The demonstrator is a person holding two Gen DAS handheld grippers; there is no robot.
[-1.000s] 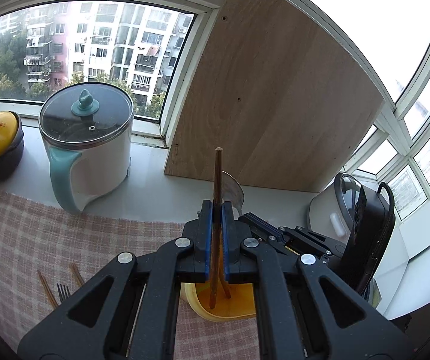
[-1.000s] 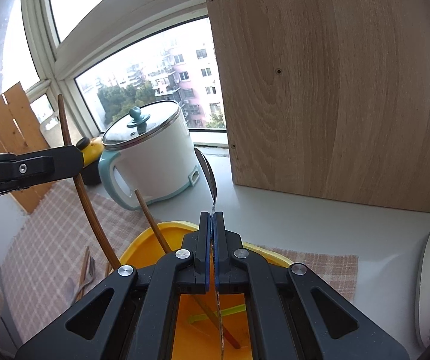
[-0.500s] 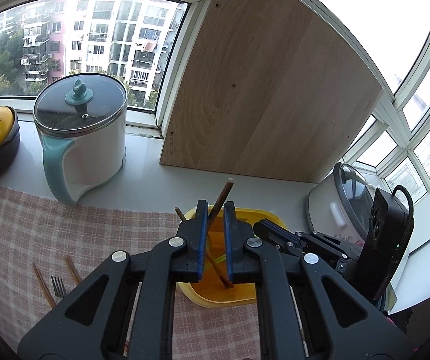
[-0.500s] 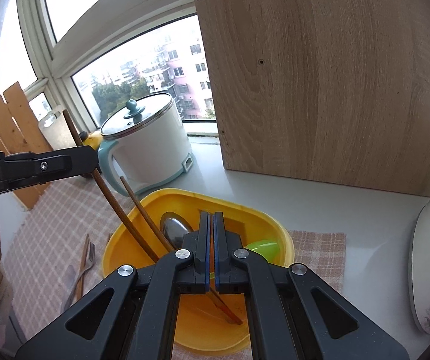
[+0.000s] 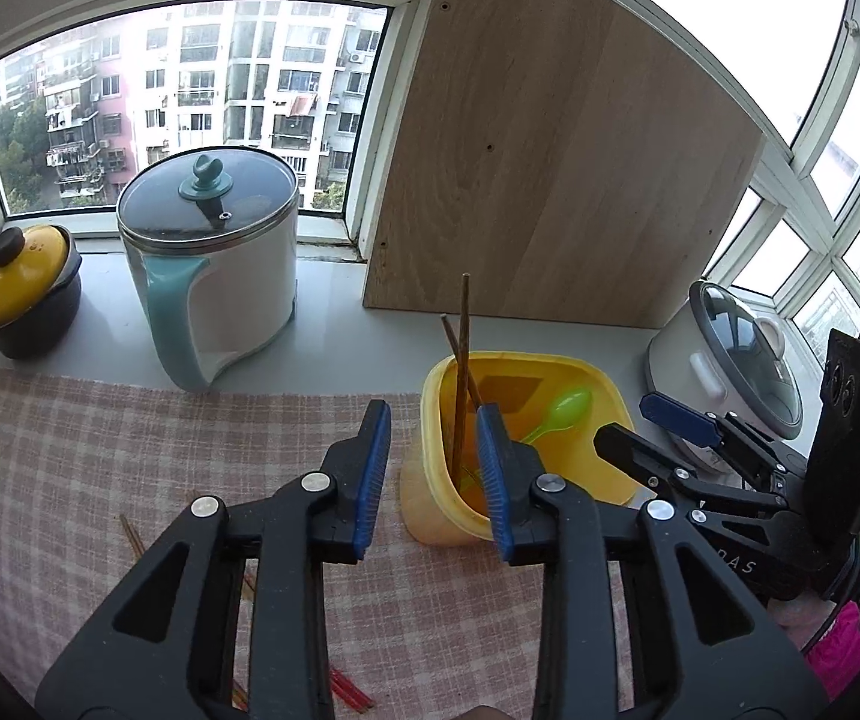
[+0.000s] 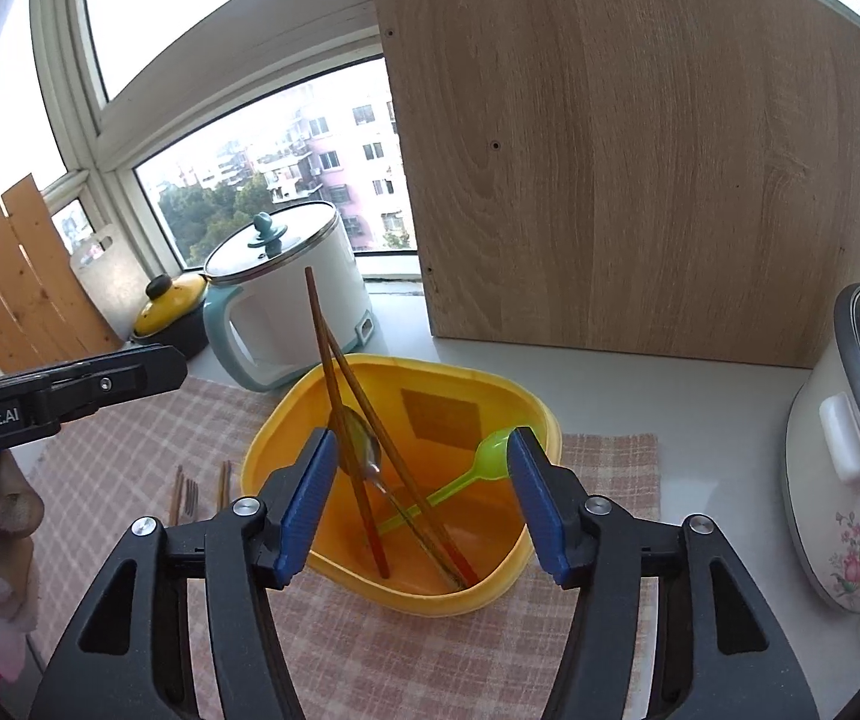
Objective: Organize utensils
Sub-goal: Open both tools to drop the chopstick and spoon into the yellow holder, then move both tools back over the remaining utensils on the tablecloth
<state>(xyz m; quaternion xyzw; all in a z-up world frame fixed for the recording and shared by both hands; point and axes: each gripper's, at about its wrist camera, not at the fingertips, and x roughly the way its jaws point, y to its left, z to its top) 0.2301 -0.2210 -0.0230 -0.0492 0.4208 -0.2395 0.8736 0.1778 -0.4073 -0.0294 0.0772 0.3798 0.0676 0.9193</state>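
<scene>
left gripper (image 5: 433, 468): "enRobot.AI" lettering, jaws just parted, narrow, empty | right gripper (image 6: 420, 501): just opened wide, empty | glossy yellow plastic tub (image 6: 285, 438): wooden chopsticks (image 6: 363, 420), green spoon (image 6: 490, 456)

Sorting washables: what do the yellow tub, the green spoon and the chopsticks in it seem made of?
Tub: likely plastic, glossy, slightly translucent walls. Green spoon: likely plastic, uniform bright colour, soft sheen. Chopsticks: probably wood or bamboo, matte brown; grain too fine to see.
</scene>
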